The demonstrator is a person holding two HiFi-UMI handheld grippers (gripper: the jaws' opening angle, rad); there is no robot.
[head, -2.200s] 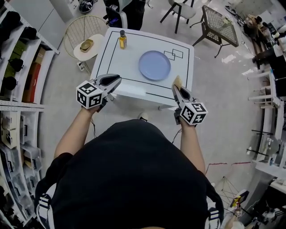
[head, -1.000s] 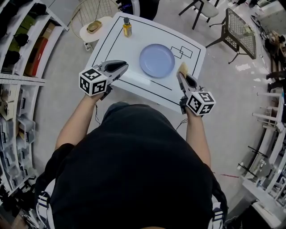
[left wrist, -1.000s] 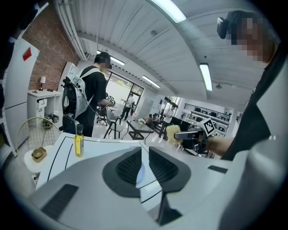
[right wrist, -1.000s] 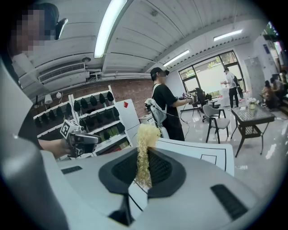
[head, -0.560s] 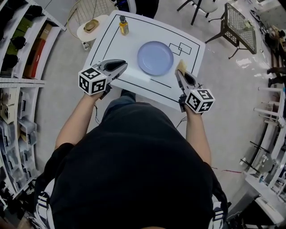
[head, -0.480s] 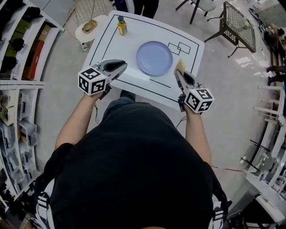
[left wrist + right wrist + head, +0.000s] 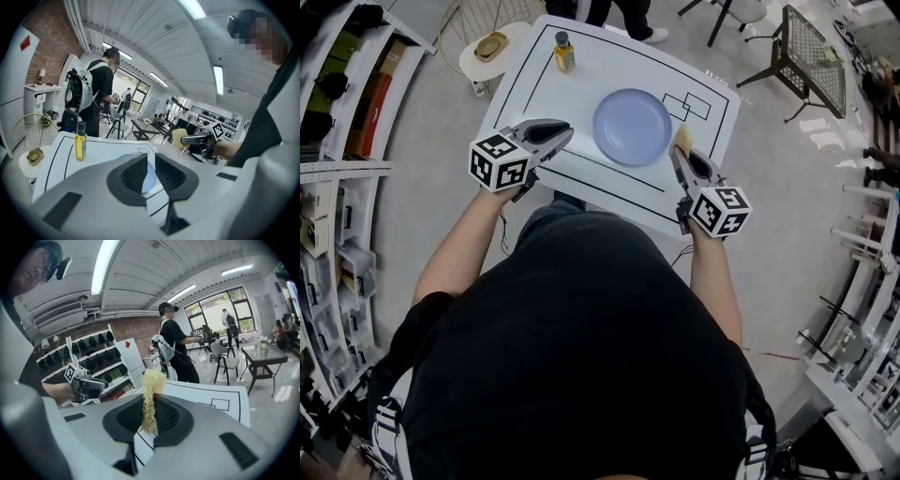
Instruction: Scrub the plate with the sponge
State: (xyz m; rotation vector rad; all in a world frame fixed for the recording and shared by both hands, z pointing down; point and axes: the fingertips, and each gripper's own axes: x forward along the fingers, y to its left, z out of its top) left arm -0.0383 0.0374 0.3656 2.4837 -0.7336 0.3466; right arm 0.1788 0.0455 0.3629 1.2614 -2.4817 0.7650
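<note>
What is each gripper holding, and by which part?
The right gripper pinches the sponge by its lower end; the top sticks out. The left gripper holds nothing.

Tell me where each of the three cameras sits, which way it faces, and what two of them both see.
Head view: on the person's head, looking steeply down at table and plate; torso, forearms, left gripper, right gripper show.
Left gripper view: on that gripper, along its empty, parted jaws toward the bottle; the person's right hand shows.
Right gripper view: along jaws shut on the sponge, toward shelves; left hand shows.
Shared: head and left gripper views both show the bottle.
</note>
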